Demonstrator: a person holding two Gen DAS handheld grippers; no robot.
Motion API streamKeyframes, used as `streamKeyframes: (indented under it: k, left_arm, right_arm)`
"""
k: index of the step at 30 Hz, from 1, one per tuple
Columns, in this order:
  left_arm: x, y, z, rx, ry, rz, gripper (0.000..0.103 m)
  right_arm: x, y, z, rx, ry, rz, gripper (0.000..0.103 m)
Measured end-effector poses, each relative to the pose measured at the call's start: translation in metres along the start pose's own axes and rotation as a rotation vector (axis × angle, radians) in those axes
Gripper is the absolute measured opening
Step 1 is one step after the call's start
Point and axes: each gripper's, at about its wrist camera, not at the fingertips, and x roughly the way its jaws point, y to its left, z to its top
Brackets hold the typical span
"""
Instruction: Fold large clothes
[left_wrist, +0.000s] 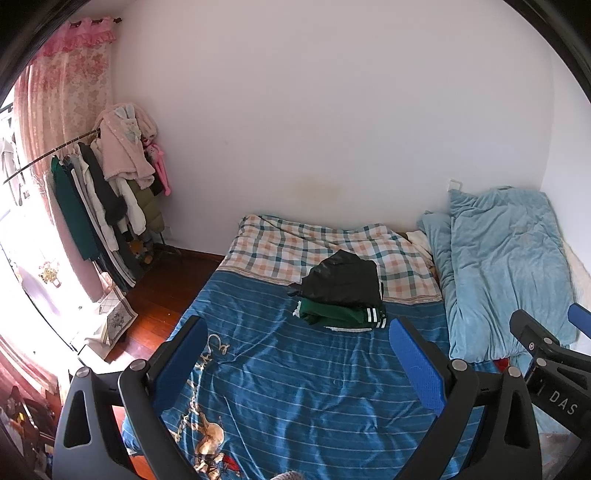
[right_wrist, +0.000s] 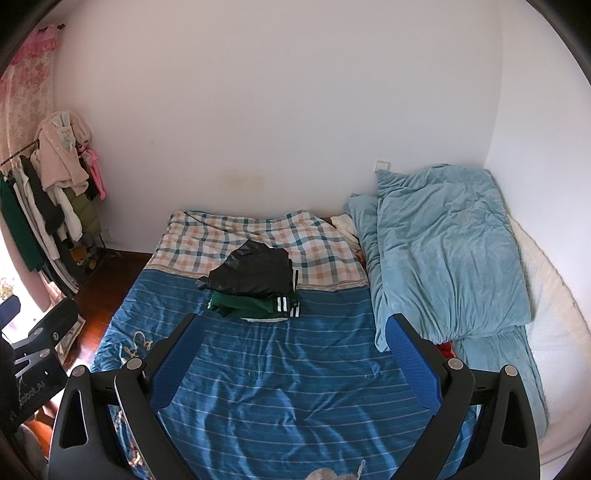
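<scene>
A folded black garment (left_wrist: 341, 275) lies on top of a folded green garment with white stripes (left_wrist: 341, 317) in the middle of the bed; the same stack shows in the right wrist view, black garment (right_wrist: 253, 273) over green garment (right_wrist: 258, 306). My left gripper (left_wrist: 299, 365) is open and empty, held above the blue striped bedspread (left_wrist: 295, 387), short of the stack. My right gripper (right_wrist: 295, 363) is open and empty too, above the bedspread (right_wrist: 288, 387). The right gripper's body shows at the right edge of the left wrist view (left_wrist: 543, 343).
A light blue quilt (right_wrist: 443, 251) lies bunched along the bed's right side against the wall. A plaid sheet (right_wrist: 236, 236) covers the far end. A clothes rack with hanging garments (left_wrist: 99, 206) stands at the left by pink curtains (left_wrist: 62, 92), over a wooden floor (left_wrist: 162, 288).
</scene>
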Motion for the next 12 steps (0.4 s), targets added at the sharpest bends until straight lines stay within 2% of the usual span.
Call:
streamKeyframes:
  k: [12]
  left_arm:
    - [-0.0009,0.002,0.0045,0.002,-0.005,0.006,0.101]
  right_arm:
    - [-0.0003,-0.0026,0.0003,-0.001,-0.005,0.004,0.101]
